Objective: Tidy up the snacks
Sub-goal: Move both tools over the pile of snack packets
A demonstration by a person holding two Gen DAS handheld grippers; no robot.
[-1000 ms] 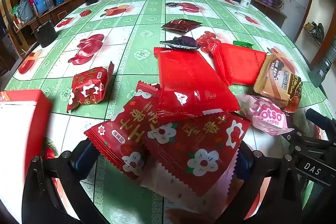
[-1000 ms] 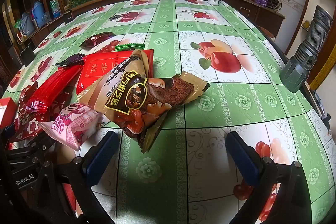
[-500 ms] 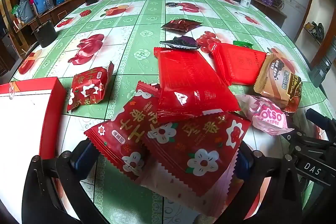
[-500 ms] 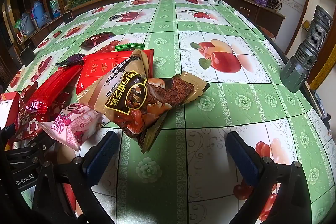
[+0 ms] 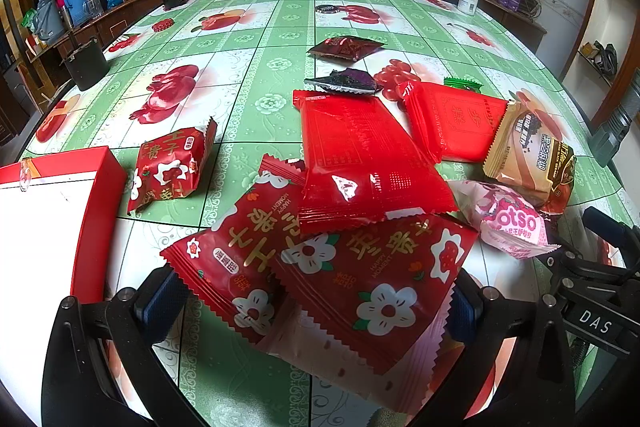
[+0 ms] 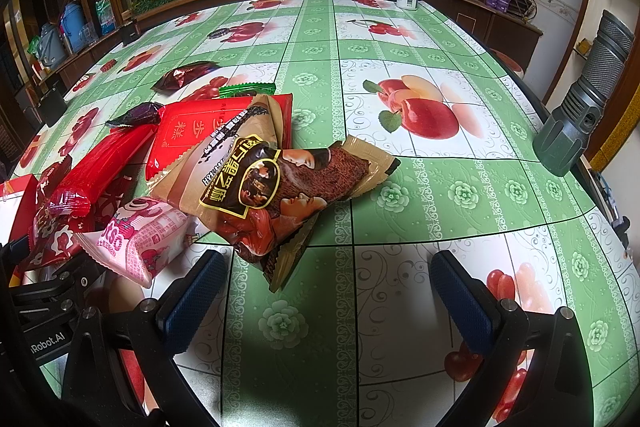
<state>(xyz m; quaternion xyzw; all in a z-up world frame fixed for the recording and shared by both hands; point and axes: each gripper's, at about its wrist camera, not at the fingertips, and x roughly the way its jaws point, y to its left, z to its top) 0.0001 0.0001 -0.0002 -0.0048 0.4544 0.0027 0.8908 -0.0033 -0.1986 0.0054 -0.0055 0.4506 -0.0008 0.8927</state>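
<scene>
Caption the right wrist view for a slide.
Open right gripper hovers before a brown snack packet on the fruit-print table.

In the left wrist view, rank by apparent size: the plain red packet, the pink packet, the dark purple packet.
1. Plain red packet, clearly largest.
2. Pink packet.
3. Dark purple packet. It lies farther from the camera, so its place after the pink one is unsure.

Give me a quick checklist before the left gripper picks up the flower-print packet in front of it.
1. Left gripper open: ok.
2. Flower-print packet between its fingers: ok.
3. Packet free of others: not ok, the long red packet overlaps its far edge.
4. Red box in view at left: ok.
5. Right gripper open and empty: ok.
6. Room in the box: cannot tell.
</scene>
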